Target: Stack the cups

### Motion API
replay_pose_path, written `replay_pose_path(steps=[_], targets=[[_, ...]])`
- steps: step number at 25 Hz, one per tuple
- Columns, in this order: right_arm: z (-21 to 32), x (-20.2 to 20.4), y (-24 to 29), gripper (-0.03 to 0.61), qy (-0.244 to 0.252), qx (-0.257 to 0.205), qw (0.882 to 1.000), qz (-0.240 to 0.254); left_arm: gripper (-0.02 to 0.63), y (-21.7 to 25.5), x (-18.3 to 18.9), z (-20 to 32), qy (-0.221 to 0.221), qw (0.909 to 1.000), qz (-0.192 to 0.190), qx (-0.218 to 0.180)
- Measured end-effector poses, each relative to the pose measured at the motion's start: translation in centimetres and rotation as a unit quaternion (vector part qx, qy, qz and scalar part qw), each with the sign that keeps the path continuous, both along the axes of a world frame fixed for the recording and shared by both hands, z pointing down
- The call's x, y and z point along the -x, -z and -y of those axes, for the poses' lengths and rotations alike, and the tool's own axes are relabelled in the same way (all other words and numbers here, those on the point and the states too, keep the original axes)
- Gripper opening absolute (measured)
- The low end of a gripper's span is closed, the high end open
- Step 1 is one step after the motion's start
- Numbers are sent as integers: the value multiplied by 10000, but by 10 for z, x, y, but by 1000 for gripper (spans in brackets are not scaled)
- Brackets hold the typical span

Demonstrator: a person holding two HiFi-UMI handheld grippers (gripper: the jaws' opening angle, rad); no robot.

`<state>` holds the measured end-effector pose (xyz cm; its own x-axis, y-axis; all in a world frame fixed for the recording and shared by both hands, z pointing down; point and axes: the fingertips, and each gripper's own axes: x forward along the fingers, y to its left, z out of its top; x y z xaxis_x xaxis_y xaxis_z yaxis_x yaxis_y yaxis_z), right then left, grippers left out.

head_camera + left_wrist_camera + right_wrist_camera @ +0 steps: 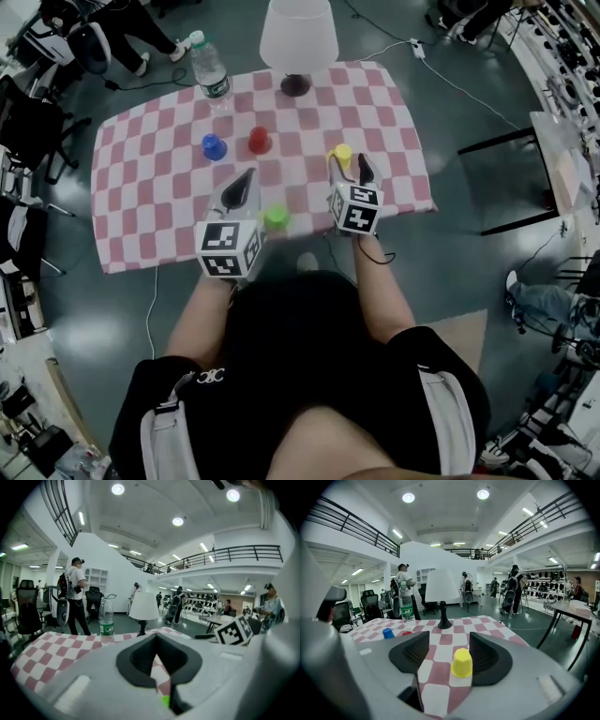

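Note:
Four small cups stand upside down on the pink-and-white checked tablecloth point(150, 187): blue point(214, 146), red point(260, 141), yellow point(342, 154) and green point(276, 217). My right gripper point(350, 170) is open at the yellow cup point(462, 663), which stands between its jaws, nearer the right one, with no pad pressing on it. My left gripper point(242, 184) is shut and empty, just left of the green cup point(165, 701), which shows only as a sliver under the jaws point(157, 656). Blue point(387, 633) and red point(407, 632) cups lie farther back left.
A lamp with a white shade point(298, 37) and a clear water bottle point(212, 75) stand at the table's far edge. Chairs and people stand about the room beyond the table. The cloth's near edge hangs just in front of my body.

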<state>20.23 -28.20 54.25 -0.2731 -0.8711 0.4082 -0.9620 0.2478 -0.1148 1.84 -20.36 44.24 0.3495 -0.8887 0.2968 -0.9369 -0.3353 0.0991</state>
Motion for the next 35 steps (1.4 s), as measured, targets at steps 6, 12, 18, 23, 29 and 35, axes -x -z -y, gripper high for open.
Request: replay_pose_path(steps=[6, 12, 18, 23, 29, 35], targets=[[23, -4, -46, 253, 126, 459, 9989, 11, -2, -5, 2, 5, 424, 9990, 88, 61], [34, -7, -91, 253, 232, 890, 9957, -120, -2, -10, 7, 5, 780, 9968, 159, 110], [40, -7, -128, 253, 355, 1285, 9908, -243, -2, -14, 14, 2, 1080, 9938, 200, 166], [43, -6, -148, 253, 419, 1499, 9873, -328, -2, -13, 19, 2, 1250, 9918, 218, 157], [45, -9, -164, 253, 283, 1667, 9850, -340, -2, -12, 22, 1, 1318, 9909, 228, 131], [48, -11, -152, 252, 196, 1407, 9892, -371, -2, -10, 27, -1, 1311, 9911, 227, 98]])
